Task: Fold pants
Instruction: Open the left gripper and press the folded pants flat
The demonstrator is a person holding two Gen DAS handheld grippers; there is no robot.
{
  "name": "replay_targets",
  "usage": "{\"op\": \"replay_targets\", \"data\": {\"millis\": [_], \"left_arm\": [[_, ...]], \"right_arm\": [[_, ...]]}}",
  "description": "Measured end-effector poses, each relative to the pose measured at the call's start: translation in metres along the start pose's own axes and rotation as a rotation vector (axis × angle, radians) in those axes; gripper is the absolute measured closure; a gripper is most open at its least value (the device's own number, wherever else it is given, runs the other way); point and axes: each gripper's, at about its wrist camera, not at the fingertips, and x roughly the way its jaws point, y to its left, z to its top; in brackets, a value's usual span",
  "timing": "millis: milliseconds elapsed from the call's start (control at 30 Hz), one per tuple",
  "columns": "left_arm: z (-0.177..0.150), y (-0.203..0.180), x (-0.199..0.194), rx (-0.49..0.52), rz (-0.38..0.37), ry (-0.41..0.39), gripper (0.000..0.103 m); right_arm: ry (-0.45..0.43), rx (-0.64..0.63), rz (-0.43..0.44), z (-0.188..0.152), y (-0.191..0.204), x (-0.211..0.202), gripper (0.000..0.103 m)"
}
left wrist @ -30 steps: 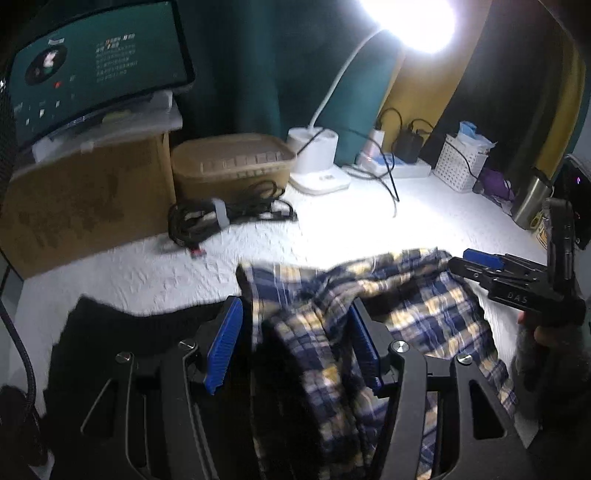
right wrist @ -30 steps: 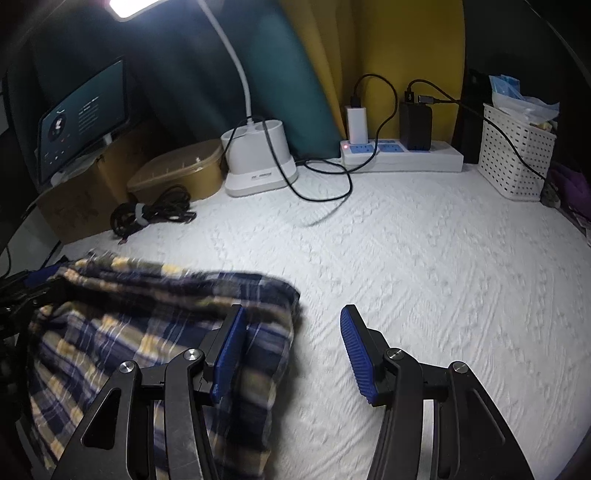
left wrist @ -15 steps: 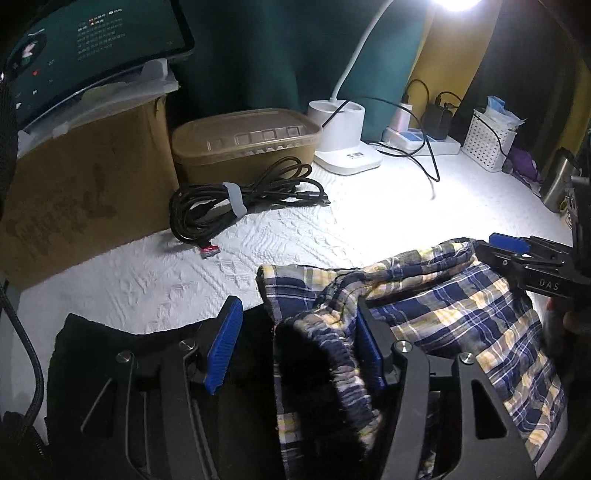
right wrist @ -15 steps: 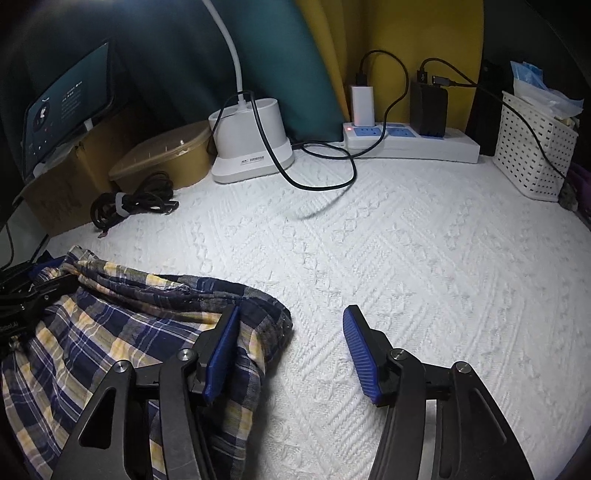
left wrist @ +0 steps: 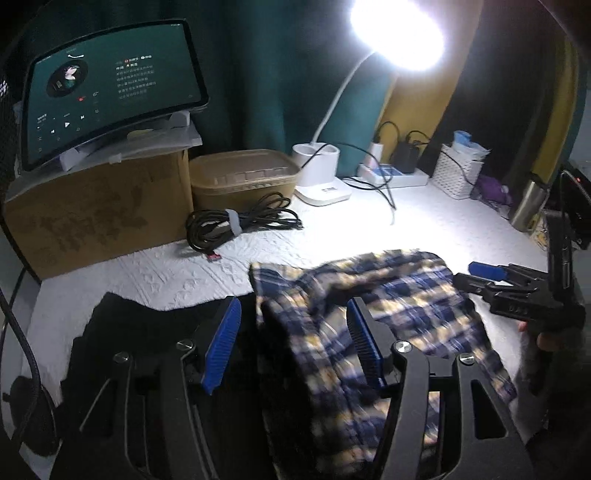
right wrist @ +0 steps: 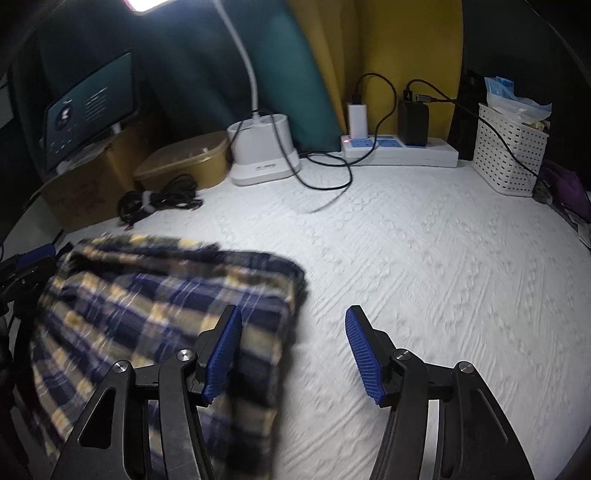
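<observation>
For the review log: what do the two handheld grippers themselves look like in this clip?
The left gripper and right gripper match: black angular linkage arms with triangular cut-outs, silver screw heads at the pivots, and ribbed blue pads on the fingers. In the left wrist view the right gripper's black body carries small white lettering, too blurred to read. A black cable runs at that view's left edge; its connection is unclear.

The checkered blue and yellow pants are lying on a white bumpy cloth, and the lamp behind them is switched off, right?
Not quite: the white gooseneck desk lamp is switched on, glaring brightly in the left wrist view. The blue and yellow plaid pants do lie on the white textured cloth.
</observation>
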Motion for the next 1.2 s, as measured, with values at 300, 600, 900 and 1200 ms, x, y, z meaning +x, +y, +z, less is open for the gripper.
{"op": "replay_targets", "data": {"millis": [300,600,900,1200], "left_arm": [[-0.031,0.004,0.024,-0.004,0.032,0.109,0.043],[-0.03,0.004,0.014,-0.014,0.03,0.093,0.041],[-0.041,-0.019,-0.006,-0.006,-0.011,0.086,0.041],[-0.07,-0.015,0.004,-0.024,0.017,0.131,0.041]], "right_arm": [[0.043,-0.019,-0.006,-0.027,0.01,0.001,0.042],[0.043,0.004,-0.028,-0.032,0.0,-0.004,0.042],[0.029,-0.027,0.003,-0.045,0.014,-0.026,0.042],[0.06,-0.045,-0.004,-0.074,0.016,-0.028,0.042]]}}
